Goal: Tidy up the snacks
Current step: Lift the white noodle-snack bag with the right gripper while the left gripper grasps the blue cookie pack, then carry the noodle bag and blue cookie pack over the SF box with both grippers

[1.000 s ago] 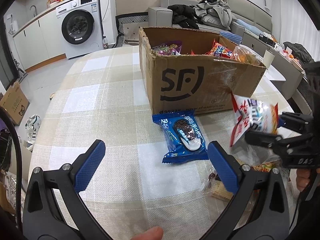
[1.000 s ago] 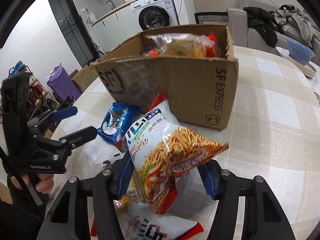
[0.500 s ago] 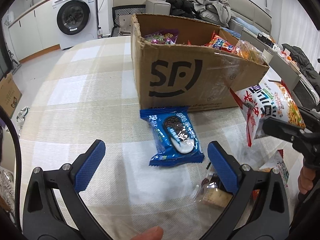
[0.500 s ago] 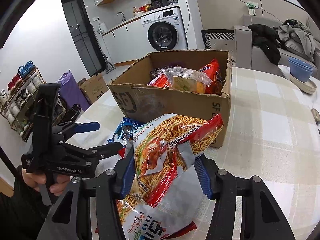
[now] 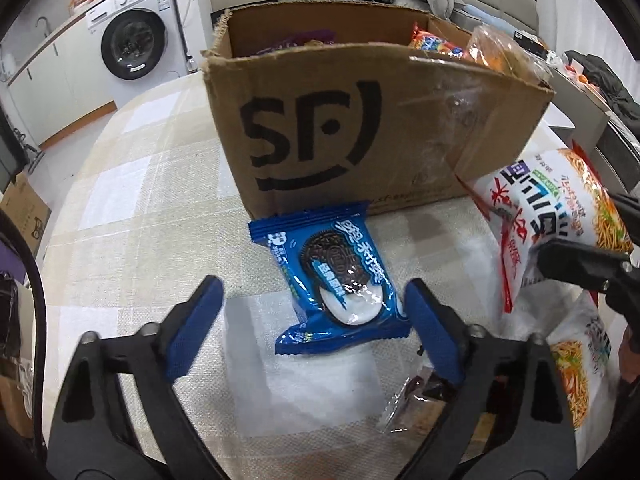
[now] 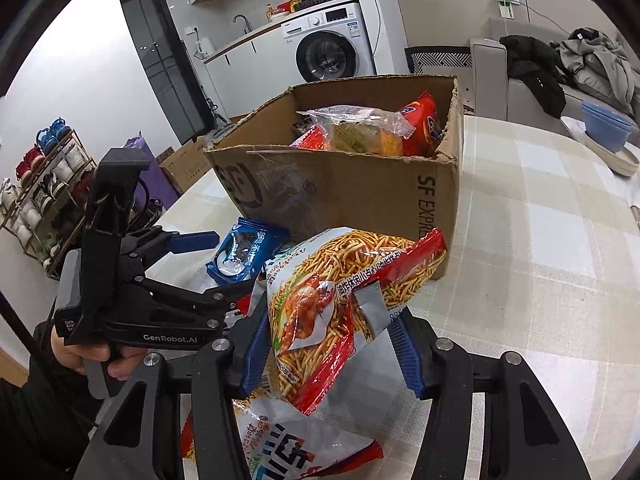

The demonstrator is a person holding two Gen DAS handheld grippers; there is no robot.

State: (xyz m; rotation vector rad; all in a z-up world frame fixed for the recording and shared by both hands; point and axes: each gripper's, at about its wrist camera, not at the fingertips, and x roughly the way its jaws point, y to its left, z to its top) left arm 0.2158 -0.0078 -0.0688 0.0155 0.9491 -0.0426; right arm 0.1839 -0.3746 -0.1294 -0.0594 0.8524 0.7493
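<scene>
Lowered since the earlier frame, your left tongs (image 5: 312, 320) are closing around the cookie packet (image 5: 336, 276), not yet gripping; right tongs (image 6: 330, 354) are clenching the noodle bag (image 6: 340, 292) short of the part-filled box (image 6: 360, 196); another bag is waiting beneath them.

Tablecloth (image 5: 132, 216): beige-and-white check. Cardboard box (image 5: 360, 128): brown, black logo. Cookie packet (image 5: 332, 276): blue, with dark biscuit and white cream printed. Noodle-snack bag (image 6: 340, 300): red and white, orange strands pictured. Gripper pads (image 5: 192, 328) were blue on black arms.
</scene>
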